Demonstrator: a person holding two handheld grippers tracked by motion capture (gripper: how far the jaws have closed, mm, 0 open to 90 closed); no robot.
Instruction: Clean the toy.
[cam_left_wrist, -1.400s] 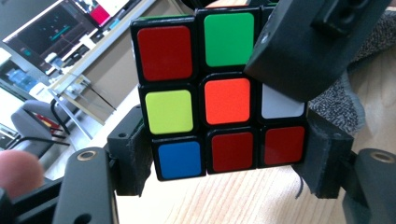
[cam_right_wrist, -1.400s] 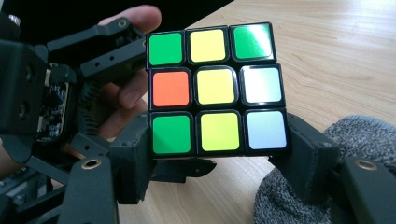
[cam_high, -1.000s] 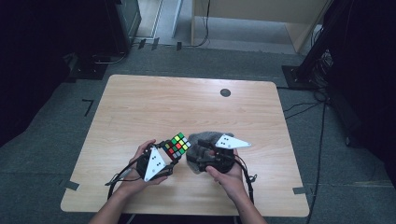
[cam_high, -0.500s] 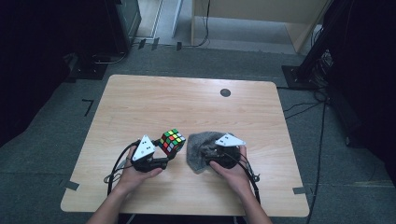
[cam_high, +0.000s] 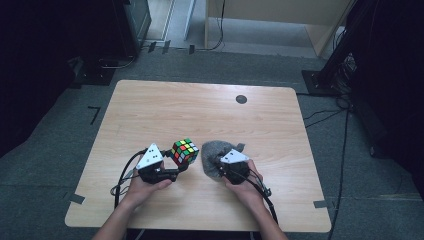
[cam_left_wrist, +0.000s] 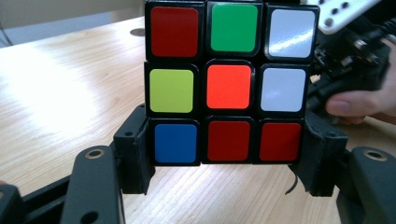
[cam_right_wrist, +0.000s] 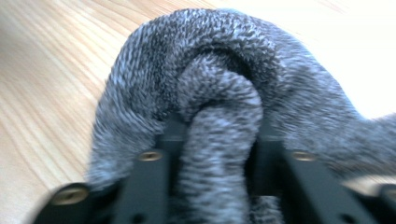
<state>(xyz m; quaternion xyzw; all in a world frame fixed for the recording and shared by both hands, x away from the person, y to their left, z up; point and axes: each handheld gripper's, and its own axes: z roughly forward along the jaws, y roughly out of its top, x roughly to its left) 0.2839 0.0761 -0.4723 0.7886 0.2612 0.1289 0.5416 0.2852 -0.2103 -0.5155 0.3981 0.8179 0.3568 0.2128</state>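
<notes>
We hold a claw in each hand over the near part of the wooden bench (cam_high: 210, 110). Our left claw (cam_left_wrist: 228, 158) is clamped on the puzzle cube (cam_left_wrist: 228, 84): in the left gripper view the two black jaws press against the bottom row of the cube from either side, one at the blue sticker's edge and one at the outer red sticker's edge, so the cube sits squarely between them with most of its body standing above the jaws. The face turned to that camera shows red, green and white on top, yellow-green, orange and white in the middle, and blue, red and red below. From the high view the cube (cam_high: 184, 151) is tilted on a corner just ahead of the left claw (cam_high: 177, 162), near the middle of the bench's front half; whether it touches the wood we cannot tell.

Our right claw (cam_right_wrist: 222, 154) is closed on the grey knitted cloth (cam_right_wrist: 219, 79). In the right gripper view a thick fold of the cloth runs down between the two jaws and the rest bulges up and over them. From the high view the cloth (cam_high: 212, 155) lies bunched on the bench just right of the cube, near it but apart, with the right claw (cam_high: 225, 167) at its near edge.
</notes>
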